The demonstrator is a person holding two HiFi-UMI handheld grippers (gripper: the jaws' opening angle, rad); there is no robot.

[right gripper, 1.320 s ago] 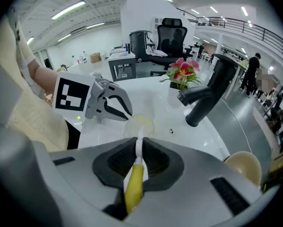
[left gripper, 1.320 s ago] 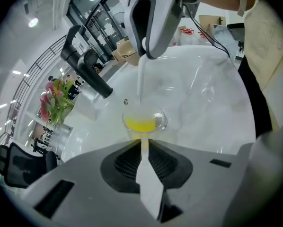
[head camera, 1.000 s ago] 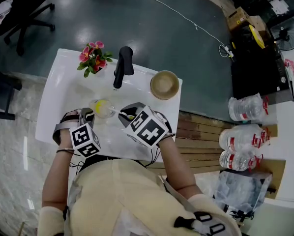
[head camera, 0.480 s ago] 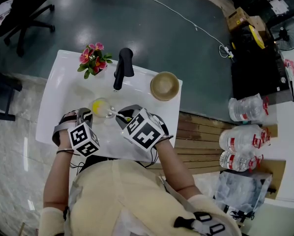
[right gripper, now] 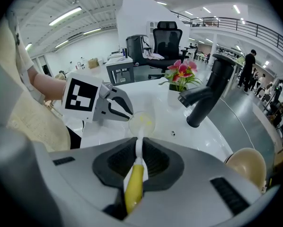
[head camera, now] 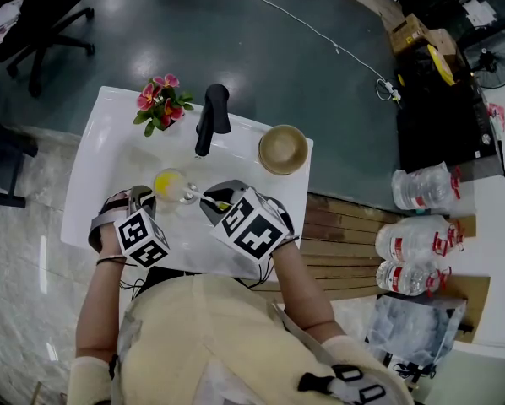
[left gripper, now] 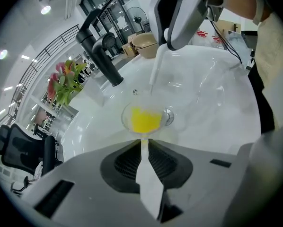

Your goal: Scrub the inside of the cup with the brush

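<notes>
While the cup hangs over the sink, clamped at its near side by the left tool, the right tool clenches the brush. The brush shaft points straight ahead, head inside the cup.

Looking steeply down from overhead at the sink; from left and right, close and low (facing each other), sharing the cup.
</notes>
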